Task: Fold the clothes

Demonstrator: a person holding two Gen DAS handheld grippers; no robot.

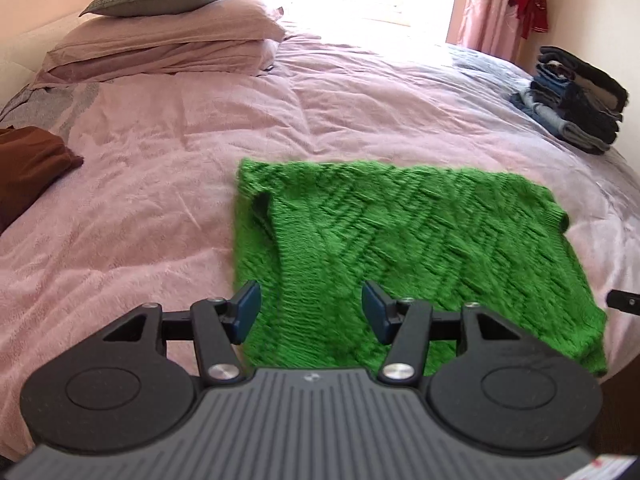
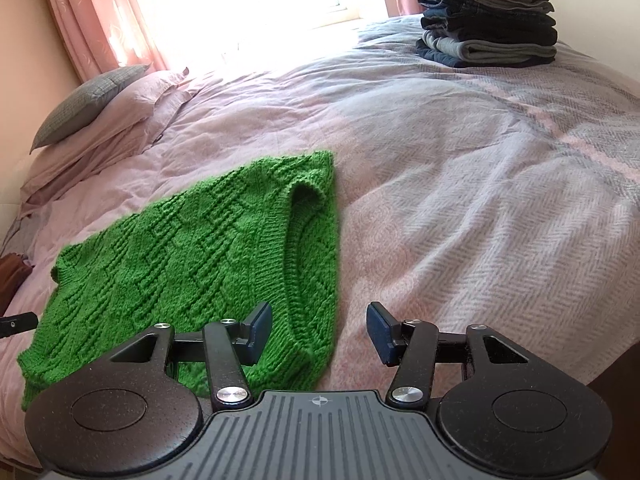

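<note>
A green knitted sweater [image 1: 408, 248] lies folded flat on the pink bedspread [image 1: 168, 200], near the bed's front edge. My left gripper [image 1: 310, 314] hovers open above its near left part, nothing between the blue pads. In the right wrist view the same sweater [image 2: 192, 264] sits left of centre, its ribbed opening facing me. My right gripper [image 2: 318, 334] is open over the sweater's near right corner, the left pad above the knit, the right pad above the bedspread [image 2: 460, 208].
A stack of folded dark clothes [image 1: 576, 100] [image 2: 488, 16] rests at the far right of the bed. Pillows [image 1: 168, 28] [image 2: 104, 108] are piled at the head. A brown garment [image 1: 28, 168] lies at the left edge. A red item [image 1: 530, 4] hangs on the wall.
</note>
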